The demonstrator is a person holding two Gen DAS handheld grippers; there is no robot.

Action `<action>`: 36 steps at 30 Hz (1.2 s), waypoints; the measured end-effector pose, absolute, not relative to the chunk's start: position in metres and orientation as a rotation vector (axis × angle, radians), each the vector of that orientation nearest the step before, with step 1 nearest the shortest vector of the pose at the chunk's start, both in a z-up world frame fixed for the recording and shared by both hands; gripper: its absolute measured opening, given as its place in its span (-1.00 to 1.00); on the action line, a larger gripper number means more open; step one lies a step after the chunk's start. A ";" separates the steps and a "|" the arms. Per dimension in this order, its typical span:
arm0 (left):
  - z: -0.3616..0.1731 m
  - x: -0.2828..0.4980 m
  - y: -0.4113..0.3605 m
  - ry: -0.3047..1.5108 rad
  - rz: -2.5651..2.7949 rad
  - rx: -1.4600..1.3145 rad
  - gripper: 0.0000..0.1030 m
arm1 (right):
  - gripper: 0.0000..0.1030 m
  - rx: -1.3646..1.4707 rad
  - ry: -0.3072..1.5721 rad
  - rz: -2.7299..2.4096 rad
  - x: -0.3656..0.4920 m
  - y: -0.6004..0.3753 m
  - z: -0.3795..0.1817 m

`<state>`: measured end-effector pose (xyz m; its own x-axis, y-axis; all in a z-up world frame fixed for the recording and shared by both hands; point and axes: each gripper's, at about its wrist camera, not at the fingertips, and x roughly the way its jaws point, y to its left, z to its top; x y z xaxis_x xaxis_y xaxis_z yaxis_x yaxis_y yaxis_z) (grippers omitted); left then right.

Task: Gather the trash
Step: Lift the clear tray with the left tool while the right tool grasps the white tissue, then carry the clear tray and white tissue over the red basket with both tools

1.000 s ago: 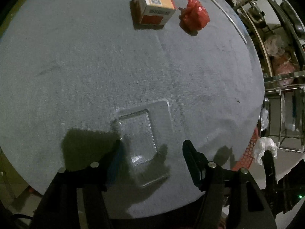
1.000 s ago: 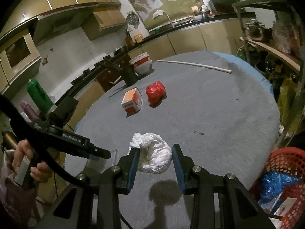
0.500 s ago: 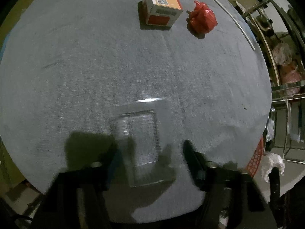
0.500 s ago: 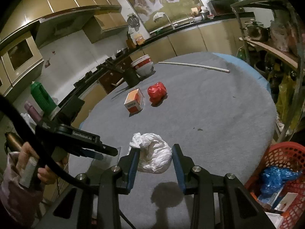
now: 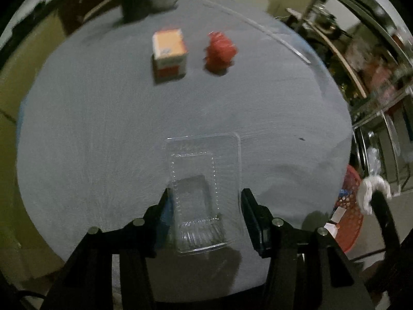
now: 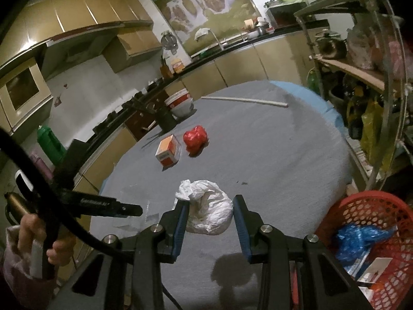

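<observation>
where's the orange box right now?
The orange box sits on the far part of the grey table, just left of the red crumpled bag in both wrist views, beyond the white wad in the right gripper.

Nothing reads clearly. The box (image 6: 168,153) carries a small printed label, too blurred to make out. White lettering runs along the left hand-held gripper (image 6: 124,209), perhaps a brand, illegible.

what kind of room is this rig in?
Most likely a home kitchen: wall cabinets, a dark countertop with a faucet, and a round cloth-covered table.
</observation>
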<state>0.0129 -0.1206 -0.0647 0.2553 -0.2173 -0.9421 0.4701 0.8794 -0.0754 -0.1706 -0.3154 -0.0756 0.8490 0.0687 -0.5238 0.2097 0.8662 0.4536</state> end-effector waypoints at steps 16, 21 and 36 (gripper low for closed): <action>-0.022 -0.064 -0.170 0.916 -0.573 0.467 0.05 | -0.27 0.512 0.510 -0.216 -0.234 -0.352 -0.054; -0.019 -0.082 -0.183 0.863 -0.623 0.483 0.05 | -0.27 0.521 0.505 -0.251 -0.251 -0.361 -0.054; -0.014 -0.116 -0.220 0.738 -0.704 0.529 0.05 | -0.27 0.541 0.487 -0.331 -0.294 -0.381 -0.053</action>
